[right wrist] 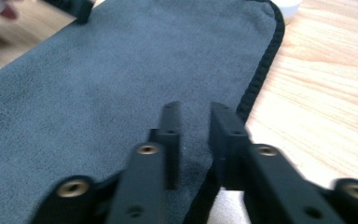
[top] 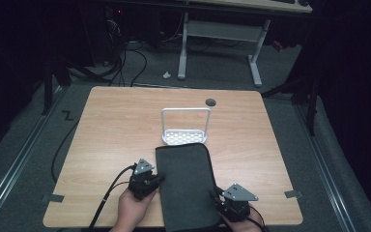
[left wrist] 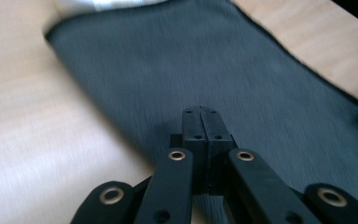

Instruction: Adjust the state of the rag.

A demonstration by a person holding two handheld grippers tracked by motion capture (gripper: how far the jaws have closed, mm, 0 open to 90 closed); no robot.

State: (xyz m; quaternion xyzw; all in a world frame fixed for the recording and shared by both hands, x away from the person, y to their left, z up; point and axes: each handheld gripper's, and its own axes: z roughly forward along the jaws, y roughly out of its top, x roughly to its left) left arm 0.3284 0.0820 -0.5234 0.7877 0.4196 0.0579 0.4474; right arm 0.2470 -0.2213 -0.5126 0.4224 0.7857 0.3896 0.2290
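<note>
1. Dark grey cloth (top: 186,186), folded into a long strip, lying flat on the wooden table (top: 111,130); runs from table centre down to the near edge at 6 o'clock, slightly overhanging it.
2. Black stitched hem along the cloth's edge, plain in the right gripper view (right wrist: 121,84).
3. Far end of cloth touching or just overlapping the base of a white wire rack (top: 185,126), which stands at 12 o'clock from the cloth.
4. Small dark round hole (top: 210,102) in the tabletop at 1 o'clock from the rack.
5. Left gripper (top: 158,180) at the cloth's left edge, about 9 o'clock from cloth centre, held in a hand (top: 131,209) entering from the bottom.
6. In the left gripper view, left gripper (left wrist: 200,112) with jaws pressed fully together, tips over the grey fabric; whether any fabric is pinched between them, cannot tell.
7. Right gripper (top: 221,195) at the cloth's near right corner, about 5 o'clock from cloth centre.
8. In the right gripper view, right gripper (right wrist: 193,109) with jaws a narrow gap apart, straddling the hemmed edge; pads not visibly pressing the cloth.
9. White desk frame (top: 220,38) on the grey floor beyond the table, at 12 o'clock.
</note>
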